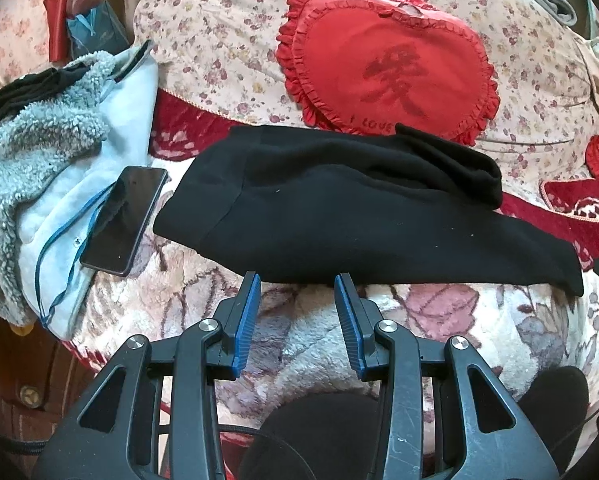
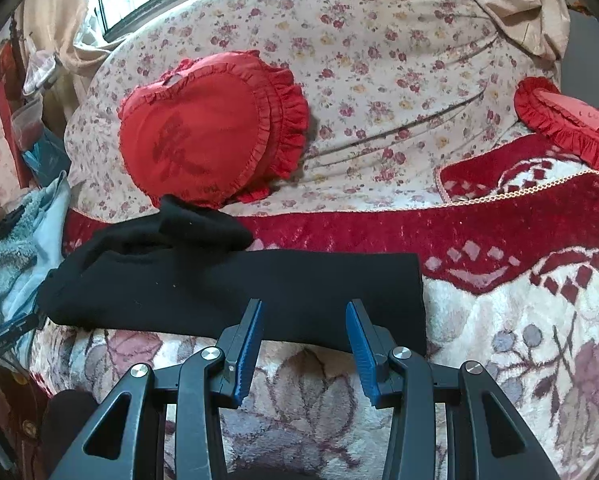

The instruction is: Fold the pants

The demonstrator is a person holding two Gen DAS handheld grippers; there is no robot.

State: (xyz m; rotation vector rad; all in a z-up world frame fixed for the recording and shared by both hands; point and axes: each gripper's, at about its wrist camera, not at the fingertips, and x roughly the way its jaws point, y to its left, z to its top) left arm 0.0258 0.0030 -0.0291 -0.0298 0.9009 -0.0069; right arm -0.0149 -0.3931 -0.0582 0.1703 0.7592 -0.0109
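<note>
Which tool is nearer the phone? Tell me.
Left. The left tool hangs open at the black pants' near edge, the phone just to its left. The right tool, open, has no phone in view.

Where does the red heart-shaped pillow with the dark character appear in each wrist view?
Left wrist view: the red heart pillow lies upper centre-right, behind the black pants.
Right wrist view: the same pillow lies upper left, just behind the bunched end of the pants.
Shared landmark: the black pants, directly ahead of both open grippers.
</note>
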